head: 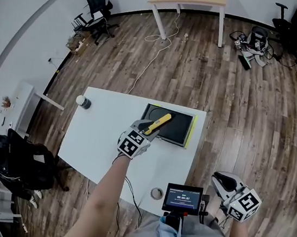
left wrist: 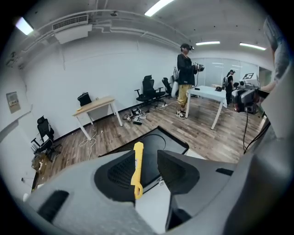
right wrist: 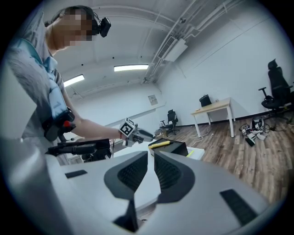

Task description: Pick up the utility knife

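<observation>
The yellow utility knife lies aslant over the near left corner of a black tray on the white table. My left gripper reaches to the knife's near end. In the left gripper view the knife stands between the jaws of the left gripper, close against the left pad, with a clear gap to the right pad; the jaws are open. My right gripper hangs off the table's near right corner, away from the knife, its jaws together with nothing between them. The knife shows far off there.
A small round container stands at the table's far left corner. A tape roll and a mounted screen are at the near edge. A yellow-green strip lines the tray's right side. A person stands by another white table.
</observation>
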### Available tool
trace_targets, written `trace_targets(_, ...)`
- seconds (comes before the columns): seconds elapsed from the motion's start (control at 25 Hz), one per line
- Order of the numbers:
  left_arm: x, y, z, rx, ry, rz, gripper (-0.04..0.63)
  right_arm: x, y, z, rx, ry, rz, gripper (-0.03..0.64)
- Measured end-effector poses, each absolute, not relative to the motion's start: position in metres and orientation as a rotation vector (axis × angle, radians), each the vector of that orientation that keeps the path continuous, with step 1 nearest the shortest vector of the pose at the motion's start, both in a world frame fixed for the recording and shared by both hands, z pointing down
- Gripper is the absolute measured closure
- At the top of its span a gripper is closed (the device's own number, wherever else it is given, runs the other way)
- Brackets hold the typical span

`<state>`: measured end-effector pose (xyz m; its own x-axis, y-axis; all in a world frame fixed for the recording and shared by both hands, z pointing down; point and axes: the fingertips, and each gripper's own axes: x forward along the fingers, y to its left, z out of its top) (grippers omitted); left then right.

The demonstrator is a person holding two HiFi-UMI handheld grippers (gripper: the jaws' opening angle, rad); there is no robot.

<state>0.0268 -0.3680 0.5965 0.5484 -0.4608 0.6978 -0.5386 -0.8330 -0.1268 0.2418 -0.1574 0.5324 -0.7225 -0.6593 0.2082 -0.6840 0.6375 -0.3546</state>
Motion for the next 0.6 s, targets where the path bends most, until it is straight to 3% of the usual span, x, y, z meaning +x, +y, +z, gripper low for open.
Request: trace_targets(0.6, 0.017, -0.394, 0.644, 2.558, -0.817, 1.279, 0.449, 0.243, -0.158, 0.545, 1.165, -2.736, 0.689, 0.584)
